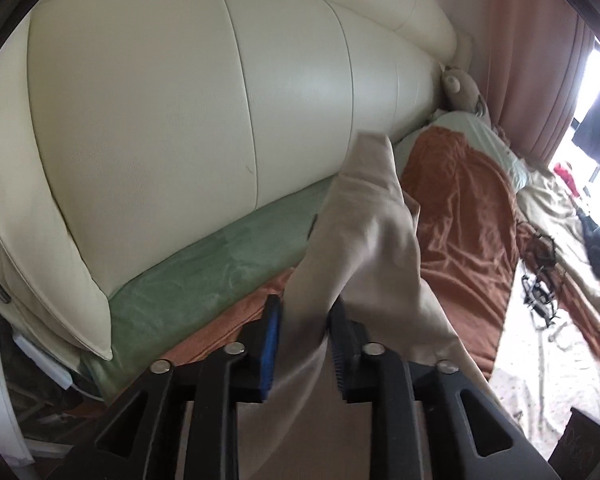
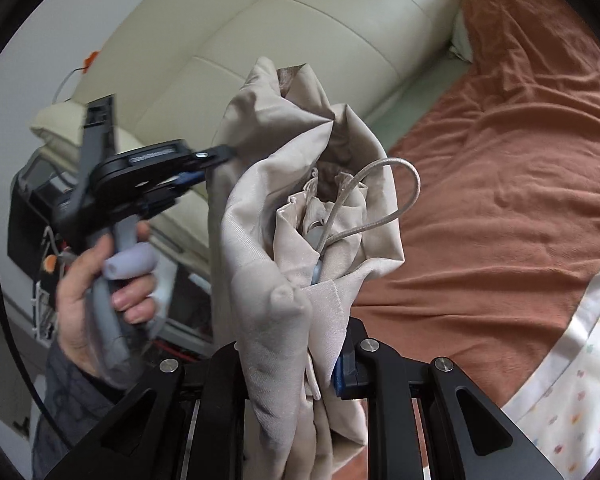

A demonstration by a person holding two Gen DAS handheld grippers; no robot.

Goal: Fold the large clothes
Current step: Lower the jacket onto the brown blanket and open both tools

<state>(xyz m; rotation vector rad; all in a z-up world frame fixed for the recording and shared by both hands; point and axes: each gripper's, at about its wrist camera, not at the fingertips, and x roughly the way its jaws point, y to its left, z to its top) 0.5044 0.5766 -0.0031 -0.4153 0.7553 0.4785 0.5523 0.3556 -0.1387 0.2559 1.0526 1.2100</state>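
Observation:
A beige garment (image 1: 364,232) with a drawstring cord (image 2: 380,196) is held up in the air above the bed. My left gripper (image 1: 305,344) is shut on a bunch of its fabric; it also shows in the right wrist view (image 2: 216,164), pinching the garment's left edge. My right gripper (image 2: 296,364) is shut on the bunched beige garment (image 2: 284,208) near its waistband, which stands up in front of the camera. The lower part of the garment hangs out of sight below both grippers.
A bed with a rust-brown blanket (image 1: 460,216) (image 2: 500,160), a green sheet (image 1: 204,264) and a cream padded headboard (image 1: 180,100) (image 2: 300,28). A patterned white quilt (image 2: 572,380) lies at right. A plush toy (image 1: 460,88), cables (image 1: 540,296) and pink curtains (image 1: 540,60) stand farther off.

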